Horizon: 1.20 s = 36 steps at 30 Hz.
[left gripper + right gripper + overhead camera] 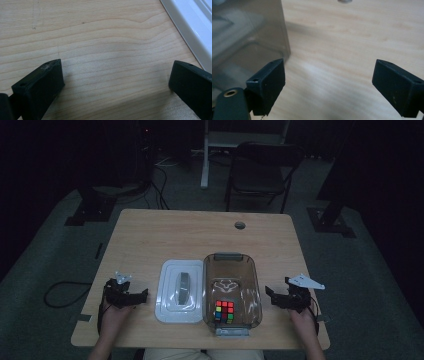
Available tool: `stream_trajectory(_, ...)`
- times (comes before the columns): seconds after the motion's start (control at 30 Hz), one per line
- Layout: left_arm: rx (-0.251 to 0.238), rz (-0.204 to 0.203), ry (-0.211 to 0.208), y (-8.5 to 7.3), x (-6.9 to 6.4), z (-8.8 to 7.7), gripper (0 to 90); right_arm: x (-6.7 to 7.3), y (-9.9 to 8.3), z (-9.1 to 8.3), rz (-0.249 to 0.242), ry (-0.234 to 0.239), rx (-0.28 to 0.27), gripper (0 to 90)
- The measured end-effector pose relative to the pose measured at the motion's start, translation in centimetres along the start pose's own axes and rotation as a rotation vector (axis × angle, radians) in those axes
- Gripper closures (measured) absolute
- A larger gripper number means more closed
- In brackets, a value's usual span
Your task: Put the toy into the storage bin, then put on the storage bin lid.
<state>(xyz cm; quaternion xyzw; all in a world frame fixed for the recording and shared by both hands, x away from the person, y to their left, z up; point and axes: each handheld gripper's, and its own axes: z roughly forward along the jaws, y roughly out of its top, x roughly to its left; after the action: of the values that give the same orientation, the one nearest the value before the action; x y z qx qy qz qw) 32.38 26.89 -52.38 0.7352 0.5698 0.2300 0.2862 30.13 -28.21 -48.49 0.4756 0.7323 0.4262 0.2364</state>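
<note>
A clear brown-tinted plastic box stands near the table's front, holding a colourful puzzle cube at its near end. Its white lid with a grey handle lies flat just left of the box. My left gripper rests open on the wood left of the lid; the lid's white rim shows past its right jaw. My right gripper is open to the right of the box, whose tinted wall stands beside its left jaw. Nothing sits between either pair of jaws.
The wooden table has a round cable hole near its back edge. A dark chair and stand legs sit on the floor beyond. A cable loops on the floor at the left.
</note>
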Motion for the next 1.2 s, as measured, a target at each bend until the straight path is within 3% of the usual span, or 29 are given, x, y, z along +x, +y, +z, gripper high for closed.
stream_trajectory(0.2,0.001,0.008,-0.004,0.0,0.0,0.0,0.4,-0.1,-2.3,1.1,0.004,-0.044,0.04,11.3)
stream_trajectory(0.27,0.001,0.008,-0.005,0.0,0.0,0.0,0.4,-0.2,-2.7,1.5,0.007,-0.046,0.07,11.3)
stream_trajectory(0.43,0.002,0.011,-0.007,0.0,0.0,-0.1,0.5,-0.3,-3.2,2.1,0.016,-0.099,0.109,11.3)
stream_trajectory(0.5,0.003,0.015,-0.009,-0.1,0.0,-0.1,0.5,-0.5,-3.3,2.5,0.025,-0.167,0.141,11.4)
stream_trajectory(0.53,0.003,0.016,-0.01,0.0,0.0,-0.1,0.4,-0.6,-3.2,2.5,0.031,-0.178,0.153,11.4)
stream_trajectory(0.63,0.002,0.019,-0.014,-0.1,0.0,-0.1,0.4,-0.9,-3.2,2.6,0.058,-0.167,0.161,11.4)
stream_trajectory(0.73,0.002,0.022,-0.017,-0.1,0.0,-0.1,0.5,-1.1,-3.2,2.8,0.061,-0.192,0.199,12.2)
stream_trajectory(1.03,0.0,0.031,-0.028,-0.1,0.1,-0.1,0.4,-1.3,-3.2,2.8,0.081,-0.19,0.2,12.9)
stream_trajectory(1.2,0.001,0.063,-0.056,-0.3,0.1,-0.2,0.4,-1.3,-3.2,2.8,0.081,-0.19,0.2,12.9)
